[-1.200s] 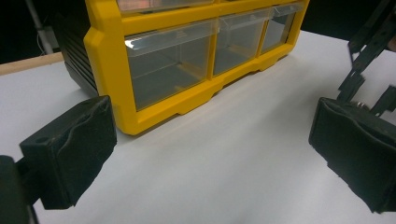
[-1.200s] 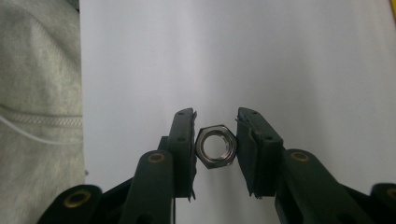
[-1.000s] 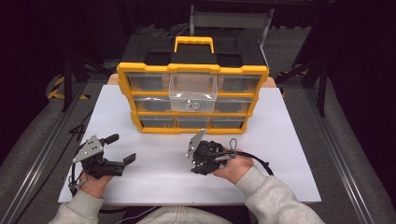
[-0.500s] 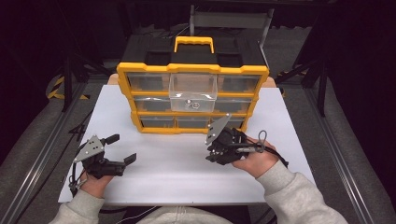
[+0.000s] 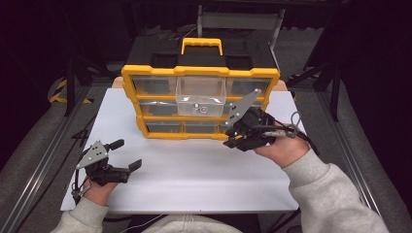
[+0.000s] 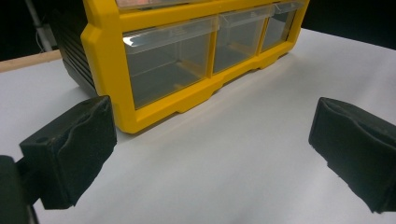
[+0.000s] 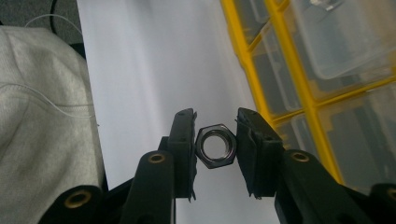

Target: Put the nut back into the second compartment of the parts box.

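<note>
The right gripper (image 7: 215, 149) is pinching a steel nut (image 7: 216, 146) between its two black jaws, gripping it by opposite flats so that the hole faces the camera and the nut cannot roll out. In the high view, this right gripper (image 5: 232, 137) is hovering above the white table (image 5: 194, 179), just in front of the right part of the yellow organizer (image 5: 200, 73). The hand (image 5: 282, 145) is holding it tilted toward the drawers, apparently so that the nut can be carried up and over a drawer's edge.

One clear drawer (image 5: 200, 96), in the middle of the top row, is standing pulled out toward the person, and a few small metal pieces (image 5: 199, 108) are lying at its bottom. It is probably left open so that it can take the nut; I am judging this from how close the gripper is to it, a little to its right and lower in the picture.

The left gripper (image 5: 125, 155) is sitting low at the near left of the table, well apart from the organizer, with its jaws spread wide and nothing between them. In the left gripper view the two pads (image 6: 74, 149) are framing bare table and the closed bottom row of drawers (image 6: 168, 65), so this hand seems to be waiting out of the way, perhaps ready to steady the box or push the drawer shut.
</note>
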A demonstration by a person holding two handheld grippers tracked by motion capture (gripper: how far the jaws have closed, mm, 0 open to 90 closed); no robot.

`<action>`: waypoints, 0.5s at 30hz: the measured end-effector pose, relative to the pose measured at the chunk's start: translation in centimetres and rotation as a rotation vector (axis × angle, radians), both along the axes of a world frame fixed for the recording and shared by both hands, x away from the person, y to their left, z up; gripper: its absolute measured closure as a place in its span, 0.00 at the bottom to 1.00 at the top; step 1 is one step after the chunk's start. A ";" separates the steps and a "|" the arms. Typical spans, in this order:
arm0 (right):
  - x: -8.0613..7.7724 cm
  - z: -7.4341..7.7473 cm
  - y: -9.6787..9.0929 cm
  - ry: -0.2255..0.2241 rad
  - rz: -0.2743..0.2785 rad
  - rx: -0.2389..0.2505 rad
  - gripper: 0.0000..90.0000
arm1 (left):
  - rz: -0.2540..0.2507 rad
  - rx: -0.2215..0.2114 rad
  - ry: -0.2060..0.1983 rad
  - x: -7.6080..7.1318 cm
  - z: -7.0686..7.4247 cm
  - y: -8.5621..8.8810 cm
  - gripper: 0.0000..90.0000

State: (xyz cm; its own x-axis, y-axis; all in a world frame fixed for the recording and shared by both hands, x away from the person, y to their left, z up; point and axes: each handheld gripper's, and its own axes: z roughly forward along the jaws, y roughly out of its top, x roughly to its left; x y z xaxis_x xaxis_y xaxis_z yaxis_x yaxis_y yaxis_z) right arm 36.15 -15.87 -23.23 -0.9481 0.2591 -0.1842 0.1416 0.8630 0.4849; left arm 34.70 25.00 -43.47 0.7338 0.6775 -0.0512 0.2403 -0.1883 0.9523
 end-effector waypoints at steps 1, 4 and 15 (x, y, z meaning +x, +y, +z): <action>0.1 0.5 -0.1 -0.004 -0.004 0.005 0.76 | 0.000 0.000 0.000 0.0 0.0 0.0 0.02; 0.5 2.1 -0.4 -0.012 -0.016 0.013 0.76 | 0.000 0.000 0.000 0.0 0.0 0.0 0.02; 1.7 6.9 -0.5 -0.045 -0.026 0.034 0.76 | 0.000 0.001 0.000 0.0 0.0 0.0 0.02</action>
State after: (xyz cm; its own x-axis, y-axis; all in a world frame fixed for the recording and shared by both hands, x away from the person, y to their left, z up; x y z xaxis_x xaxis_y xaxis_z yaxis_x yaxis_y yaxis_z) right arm 37.86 -16.33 -16.29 -0.9320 0.2899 -0.2174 0.1407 0.8424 0.5201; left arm 34.70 25.05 -43.45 0.7340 0.6773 -0.0507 0.2403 -0.1890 0.9521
